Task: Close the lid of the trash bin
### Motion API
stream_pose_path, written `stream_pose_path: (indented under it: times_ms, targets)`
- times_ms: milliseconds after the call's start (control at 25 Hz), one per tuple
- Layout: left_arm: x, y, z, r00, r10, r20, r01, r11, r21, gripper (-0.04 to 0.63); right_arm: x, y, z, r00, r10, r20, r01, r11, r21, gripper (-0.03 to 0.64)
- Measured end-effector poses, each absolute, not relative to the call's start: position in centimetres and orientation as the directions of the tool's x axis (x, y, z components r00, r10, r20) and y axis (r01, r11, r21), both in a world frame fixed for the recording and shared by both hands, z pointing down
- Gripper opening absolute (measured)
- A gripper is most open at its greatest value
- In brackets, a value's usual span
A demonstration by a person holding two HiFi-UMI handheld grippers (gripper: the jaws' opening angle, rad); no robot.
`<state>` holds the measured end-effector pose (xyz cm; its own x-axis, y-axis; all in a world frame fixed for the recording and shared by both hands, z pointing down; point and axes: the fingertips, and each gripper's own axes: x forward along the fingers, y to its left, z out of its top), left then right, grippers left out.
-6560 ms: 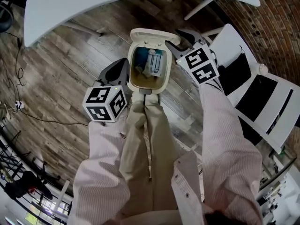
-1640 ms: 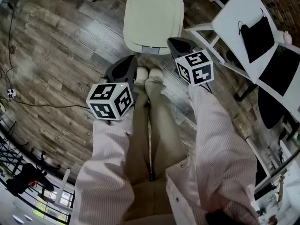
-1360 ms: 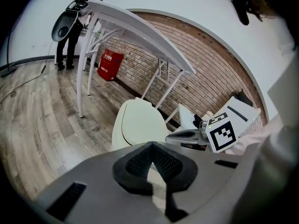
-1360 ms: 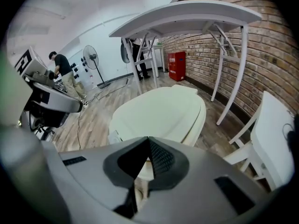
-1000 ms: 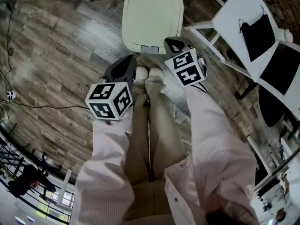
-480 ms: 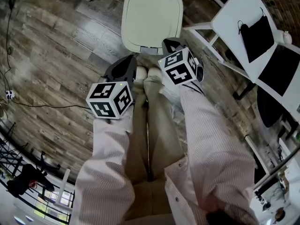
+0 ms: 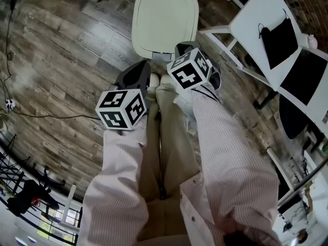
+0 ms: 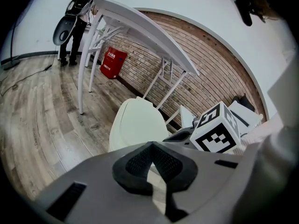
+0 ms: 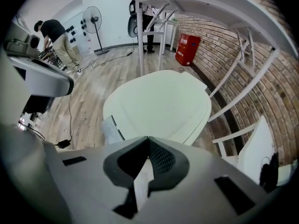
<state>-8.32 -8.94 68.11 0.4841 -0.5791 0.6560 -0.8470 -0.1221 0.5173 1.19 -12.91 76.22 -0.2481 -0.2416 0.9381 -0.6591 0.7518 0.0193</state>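
The trash bin point(image 7: 165, 19) stood on the plank floor point(image 7: 61, 60), just ahead of the person's shoes point(image 7: 154, 79) and near the legs of a white table point(image 8: 140, 27), with a brick wall point(image 8: 196, 83) behind. Its cream lid point(image 9: 159, 106) lay flat and shut, so nothing inside could be seen. The bin's long axis ran straight away from the person, hinge end far and front edge towards the shoes.

The right gripper point(image 7: 180, 48) pointed steeply down just above the bin's near right corner, its marker cube point(image 7: 188, 69) tilted towards the lid. Its jaws were pressed together at the tips with nothing between them. The left gripper point(image 7: 137, 72) hung lower left of the bin, clear of it and angled down towards its front, jaws likewise clenched and empty. Both striped sleeves point(image 7: 225, 147) reached forward over the legs. A white chair point(image 7: 256, 24) stood well to the right.
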Motion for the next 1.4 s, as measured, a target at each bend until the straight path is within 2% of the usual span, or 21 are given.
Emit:
stream_pose_path:
  times_ms: [560, 760, 960, 1400]
  targets:
    - [-8.7, -9.7, 67.4, 0.483, -0.574, 0.661, -0.849, -0.121, 0.515, -0.006, 1.1, -12.9, 76.2, -0.246, -0.221, 0.944, -0.651, 0.759, 0.008, 0.006]
    - [-8.6, -10.2, 66.2, 0.487, -0.571, 0.661, -0.849, -0.133, 0.511, -0.006, 1.2, -12.8, 75.2, -0.314, -0.218, 0.924, -0.664, 0.746, -0.050, 0.005]
    - [-8.6, -10.4, 64.0, 0.486, -0.575, 0.659, -0.851, -0.140, 0.506, -0.006, 1.2, -13.0, 72.1, -0.406, -0.273, 0.872, -0.740, 0.658, -0.138, 0.005]
    - [-8.9, -10.7, 57.9, 0.468, -0.615, 0.635, -0.863, -0.163, 0.478, -0.006, 1.0, -12.5, 63.8, -0.528, -0.367, 0.766, -0.760, 0.607, -0.233, 0.005]
